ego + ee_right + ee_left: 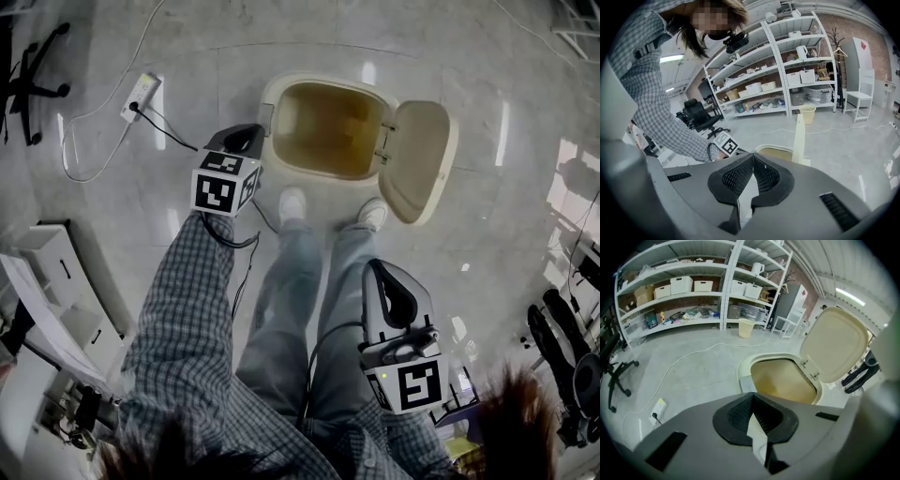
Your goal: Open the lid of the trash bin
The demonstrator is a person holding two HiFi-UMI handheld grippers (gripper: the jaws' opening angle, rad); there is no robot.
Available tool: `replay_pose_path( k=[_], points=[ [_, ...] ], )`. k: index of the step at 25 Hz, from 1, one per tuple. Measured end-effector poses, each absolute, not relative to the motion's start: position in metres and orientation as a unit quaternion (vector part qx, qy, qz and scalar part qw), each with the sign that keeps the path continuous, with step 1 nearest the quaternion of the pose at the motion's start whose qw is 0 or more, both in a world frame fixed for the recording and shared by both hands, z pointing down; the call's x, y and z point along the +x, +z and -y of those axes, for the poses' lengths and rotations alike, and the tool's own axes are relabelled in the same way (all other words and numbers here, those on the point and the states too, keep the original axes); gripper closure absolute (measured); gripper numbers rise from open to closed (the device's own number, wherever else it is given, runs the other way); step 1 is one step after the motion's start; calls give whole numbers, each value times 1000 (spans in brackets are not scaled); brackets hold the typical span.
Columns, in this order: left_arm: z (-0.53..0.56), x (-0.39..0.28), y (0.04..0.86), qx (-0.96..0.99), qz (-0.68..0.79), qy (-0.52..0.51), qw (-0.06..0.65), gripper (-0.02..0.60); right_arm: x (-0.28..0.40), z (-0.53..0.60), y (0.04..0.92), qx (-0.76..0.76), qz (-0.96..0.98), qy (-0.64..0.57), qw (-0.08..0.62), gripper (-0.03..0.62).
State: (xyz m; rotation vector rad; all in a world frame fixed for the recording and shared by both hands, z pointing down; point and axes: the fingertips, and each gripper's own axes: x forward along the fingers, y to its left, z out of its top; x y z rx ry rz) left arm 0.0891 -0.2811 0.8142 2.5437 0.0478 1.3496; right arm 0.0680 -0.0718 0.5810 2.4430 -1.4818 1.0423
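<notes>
Grey floor (309, 37), left hand-held gripper (753, 404) closed, empty

The trash bin (328, 131) stands on the floor (187, 56) just ahead of the person's shoes (292, 203), its lid (419, 161) open on its right and a power strip (141, 96) well to its left.

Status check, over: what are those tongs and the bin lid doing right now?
Left tongs shut, empty, beside trash bin rim. Right tongs shut, empty, farther back. Lid open. Shoes at bin's front, not blocking.
</notes>
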Motion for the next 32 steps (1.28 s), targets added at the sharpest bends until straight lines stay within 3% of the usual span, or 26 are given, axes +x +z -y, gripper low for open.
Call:
replay_pose_path(
  k=[16, 32],
  points=[
    [262, 91, 708, 897, -40, 430, 93, 577, 116, 73, 509, 824, 488, 283, 47, 576],
    [264, 106, 511, 943, -45, 325, 57, 577, 171, 84, 385, 856, 480, 187, 52, 576]
  ],
)
